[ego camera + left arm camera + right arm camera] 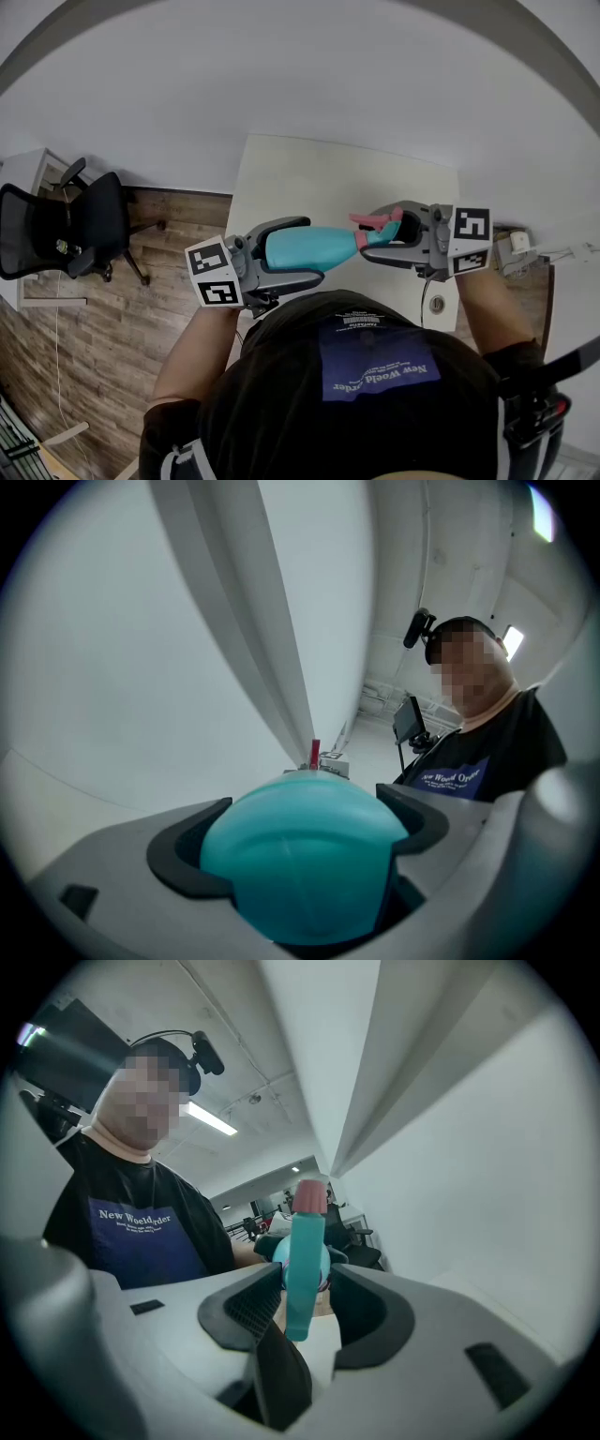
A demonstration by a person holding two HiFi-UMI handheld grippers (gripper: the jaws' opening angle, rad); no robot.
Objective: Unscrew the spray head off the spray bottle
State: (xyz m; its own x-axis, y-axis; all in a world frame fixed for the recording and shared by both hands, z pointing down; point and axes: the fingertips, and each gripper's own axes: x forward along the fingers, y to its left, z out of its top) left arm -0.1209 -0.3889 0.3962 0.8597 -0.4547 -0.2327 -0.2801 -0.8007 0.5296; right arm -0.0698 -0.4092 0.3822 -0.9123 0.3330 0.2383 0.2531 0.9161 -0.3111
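Note:
A teal spray bottle point(309, 247) is held level in the air over the white table point(328, 178). My left gripper point(300, 251) is shut on its body; in the left gripper view the rounded base point(305, 855) fills the space between the dark pads point(183, 850). The teal spray head point(377, 228) with its pink nozzle point(310, 1196) points right. My right gripper point(375, 236) stands around that head. In the right gripper view the head point(305, 1260) sits edge-on between the pads point(253, 1307), with a thin gap showing on its right side.
A black office chair point(84, 220) stands on the wooden floor at the left. A white box with cables point(520, 246) sits at the table's right edge. The person's chest and arms are close under both grippers.

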